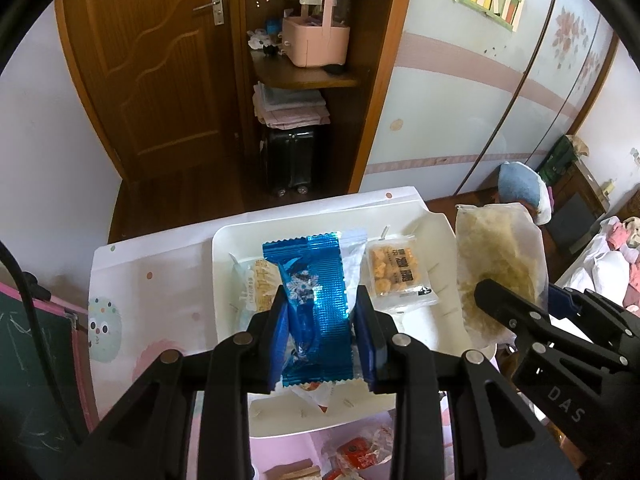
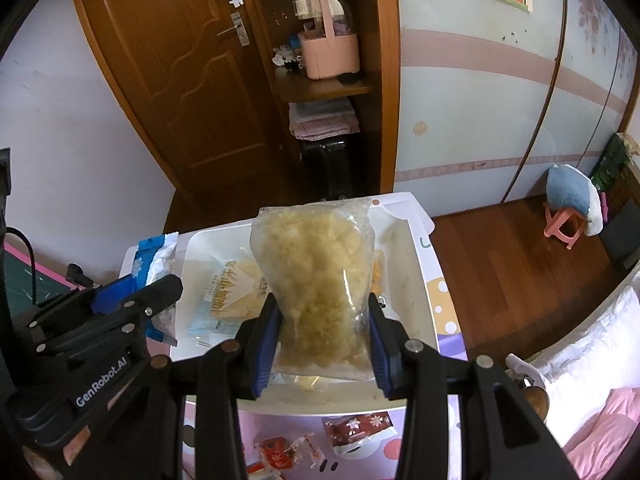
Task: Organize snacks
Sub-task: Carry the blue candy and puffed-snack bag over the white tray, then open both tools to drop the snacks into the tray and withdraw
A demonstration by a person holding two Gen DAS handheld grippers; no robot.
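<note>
Blue packet (image 1: 316, 304): shiny foil with a snowflake print, crimped ends, held up lengthwise over the tray.
Clear bag (image 2: 316, 280): full of pale yellow puffed bits, upright, at 3 o'clock of the blue packet.
White tray (image 1: 228, 240): holds a small packet of orange bits (image 1: 394, 276) at 2 o'clock and a pale printed packet (image 2: 232, 288) at 9 o'clock.

A blue foil packet (image 1: 316, 312) covers much of the white tray (image 1: 224, 280) and a pale packet (image 1: 256, 292) beneath. Red-wrapped snacks (image 1: 356, 456) near the bottom edge are cut off, their print unreadable.
</note>
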